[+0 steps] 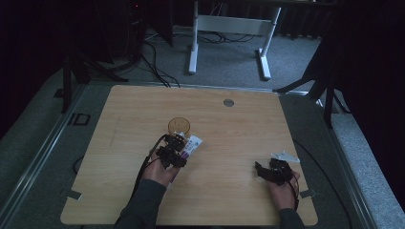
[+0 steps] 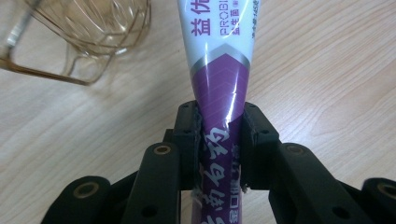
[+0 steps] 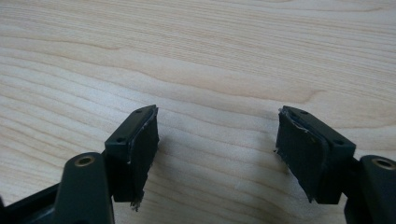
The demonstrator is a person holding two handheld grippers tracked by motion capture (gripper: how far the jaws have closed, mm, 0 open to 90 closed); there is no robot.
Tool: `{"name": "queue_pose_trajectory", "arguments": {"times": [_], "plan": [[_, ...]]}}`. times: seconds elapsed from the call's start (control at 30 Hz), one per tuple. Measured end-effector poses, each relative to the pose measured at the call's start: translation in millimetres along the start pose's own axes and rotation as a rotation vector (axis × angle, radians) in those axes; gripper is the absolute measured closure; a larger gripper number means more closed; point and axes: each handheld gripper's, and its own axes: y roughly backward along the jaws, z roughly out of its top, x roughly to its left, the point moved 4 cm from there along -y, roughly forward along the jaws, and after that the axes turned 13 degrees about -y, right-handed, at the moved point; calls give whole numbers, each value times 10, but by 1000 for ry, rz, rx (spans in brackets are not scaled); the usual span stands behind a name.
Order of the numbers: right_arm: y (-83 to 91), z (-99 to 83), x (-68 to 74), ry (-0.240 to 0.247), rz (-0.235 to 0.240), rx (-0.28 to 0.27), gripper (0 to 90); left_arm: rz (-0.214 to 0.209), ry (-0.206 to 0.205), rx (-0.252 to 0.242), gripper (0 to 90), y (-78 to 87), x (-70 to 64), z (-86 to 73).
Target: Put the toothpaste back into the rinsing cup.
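Note:
A white and purple toothpaste tube (image 2: 220, 70) runs away from the camera in the left gripper view, and my left gripper (image 2: 220, 122) is shut on its purple lower part. In the high view the tube (image 1: 193, 144) lies near the table's middle with the left gripper (image 1: 177, 143) on it. A clear amber glass cup (image 1: 179, 126) with a handle stands just beyond; in the left gripper view the cup (image 2: 88, 32) is at the upper left. My right gripper (image 3: 215, 135) is open over bare wood, and it rests at the front right (image 1: 260, 170).
The wooden table (image 1: 143, 109) has a round grommet hole (image 1: 229, 102) near its far edge. Beyond the table stand a white desk frame (image 1: 229, 28), dark stands and cables on grey carpet.

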Motion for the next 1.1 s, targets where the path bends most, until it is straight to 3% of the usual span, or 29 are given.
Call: {"name": "queue_pose_trajectory", "arguments": {"times": [0.3, 0.67, 1.1], "plan": [[0, 0, 0, 0, 0, -1, 295, -5, -7, -46, 714, 88, -25, 26], [0, 0, -1, 1, 0, 0, 295, 37, -28, -145, 715, 224, -22, 60], [0, 0, -1, 1, 0, 0, 296, 47, -46, -189, 715, 309, -29, 76]]}}
